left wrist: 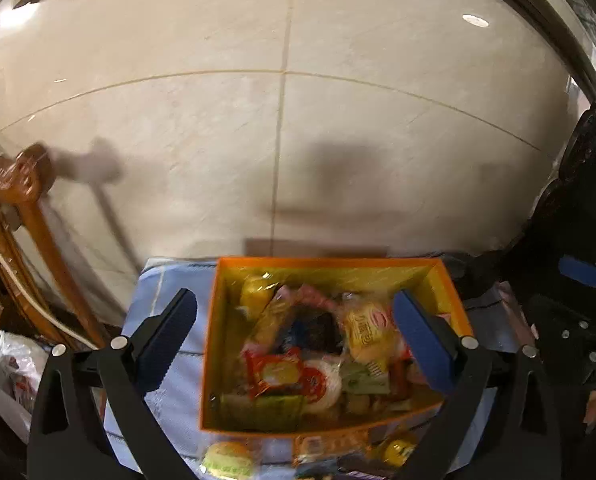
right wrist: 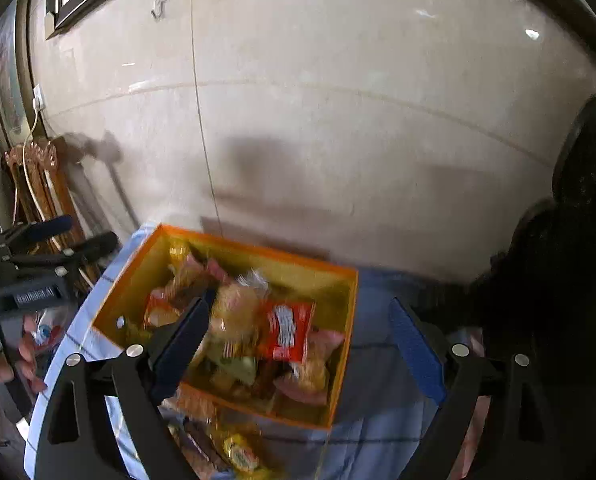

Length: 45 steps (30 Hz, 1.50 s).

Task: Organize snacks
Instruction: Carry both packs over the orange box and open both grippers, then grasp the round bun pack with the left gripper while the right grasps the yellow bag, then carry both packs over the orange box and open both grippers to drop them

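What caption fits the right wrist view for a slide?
Open right gripper above an orange box full of snacks on a blue cloth.

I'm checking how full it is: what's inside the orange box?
The orange box holds a heap of wrapped snacks, including a red packet and a yellow bun. Its floor and lower layers are covered.

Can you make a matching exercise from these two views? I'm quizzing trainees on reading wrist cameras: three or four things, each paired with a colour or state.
Things:
1. box
2. cloth
3. left gripper
4. red packet

Colour, place or state:
A. light blue, under the box
B. open, nothing held
C. orange walls, full of snacks
D. lying on top of the snacks in the box

Pairs: 1-C, 2-A, 3-B, 4-D
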{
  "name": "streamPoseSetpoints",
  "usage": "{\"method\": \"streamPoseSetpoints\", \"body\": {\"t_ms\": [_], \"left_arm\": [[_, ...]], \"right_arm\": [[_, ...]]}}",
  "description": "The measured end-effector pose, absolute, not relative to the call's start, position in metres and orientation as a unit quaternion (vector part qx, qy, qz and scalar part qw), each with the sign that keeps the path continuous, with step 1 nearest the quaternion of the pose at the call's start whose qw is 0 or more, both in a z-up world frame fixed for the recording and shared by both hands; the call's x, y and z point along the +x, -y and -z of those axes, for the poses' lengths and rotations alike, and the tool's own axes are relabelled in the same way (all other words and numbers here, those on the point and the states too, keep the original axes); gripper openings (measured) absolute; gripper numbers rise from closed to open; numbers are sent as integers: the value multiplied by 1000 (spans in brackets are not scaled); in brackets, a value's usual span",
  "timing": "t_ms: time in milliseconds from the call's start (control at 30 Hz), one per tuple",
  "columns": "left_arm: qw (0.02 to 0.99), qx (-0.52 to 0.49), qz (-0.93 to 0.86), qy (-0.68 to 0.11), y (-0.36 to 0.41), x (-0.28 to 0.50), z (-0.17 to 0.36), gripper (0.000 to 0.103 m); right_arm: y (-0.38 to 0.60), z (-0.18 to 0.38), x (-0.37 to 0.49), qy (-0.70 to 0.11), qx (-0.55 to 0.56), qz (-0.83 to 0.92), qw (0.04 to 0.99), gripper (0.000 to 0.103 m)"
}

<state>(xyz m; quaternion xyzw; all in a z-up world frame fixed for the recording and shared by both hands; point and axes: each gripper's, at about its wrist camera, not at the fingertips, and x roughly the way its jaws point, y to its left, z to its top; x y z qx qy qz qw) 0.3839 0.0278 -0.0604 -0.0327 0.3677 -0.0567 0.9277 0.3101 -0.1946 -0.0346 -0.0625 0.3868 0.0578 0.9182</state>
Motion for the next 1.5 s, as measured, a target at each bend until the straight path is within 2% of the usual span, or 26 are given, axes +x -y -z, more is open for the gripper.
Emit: {"method": "streamPoseSetpoints", "body": {"t_ms": [300,567,967,1100,1167,1200,1233,1267,1300,1500], "left_arm": [[916,-24,69,-395,-60,315,119,97],[886,-11,56,-461,-87,257,224,97],[890,22,45,-453,-69,290,261,97],[870,55,21,-490,-62,303,291,96],[867,39,12,-497,-68,302,302,96],[867,23,14,-497,-71,301,303,91],[870,18,18,-492,-71,299,303,72],[877,29,26,-479,-68,297,300,67],[879,44,30,-474,-64,295,299,59],[890,15,53,-452,-72,281,292,57]], "right_arm": [[178,108,248,-434,-47,-97,894,91],[178,214,209,-512,-37,-73,855,91],[170,259,255,-531,-56,-56,844,91],[164,277,261,-547,-67,-65,832,91],[161,280,256,-544,-80,-71,832,86],[161,280,253,-544,-80,-76,832,75],[162,278,251,-542,-76,-82,833,59],[163,277,249,-542,-73,-86,833,53],[164,275,246,-542,-68,-89,833,40],[179,252,223,-517,-10,-98,850,38]]}}
